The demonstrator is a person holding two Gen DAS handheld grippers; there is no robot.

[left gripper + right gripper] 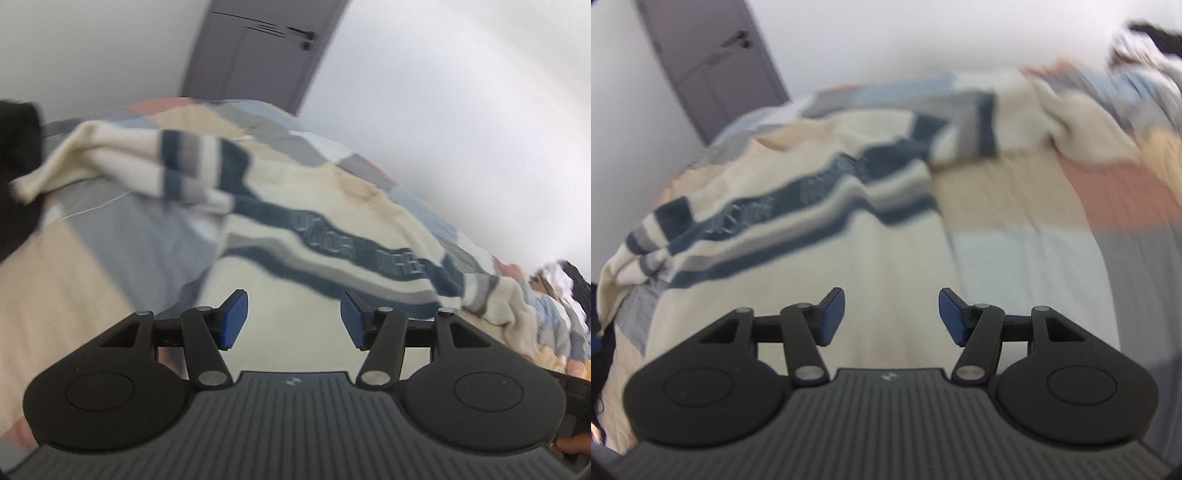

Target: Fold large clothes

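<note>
Sweater (332,229) spread on quilt (74,258), apparently flat; left claw (291,319), right claw (892,317) tilted downward above it, jaws apart, empty.

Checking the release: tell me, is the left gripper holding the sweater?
No, the left gripper is open, nothing between its fingers, above the sweater.

Striped sweater (314,236) — patchwork bedspread (92,240)

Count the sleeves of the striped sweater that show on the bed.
2. One sleeve lies stretched toward the upper left in the left wrist view; the other sleeve runs toward the upper right in the right wrist view. The sweater lies spread on the patchwork bedcover.
</note>
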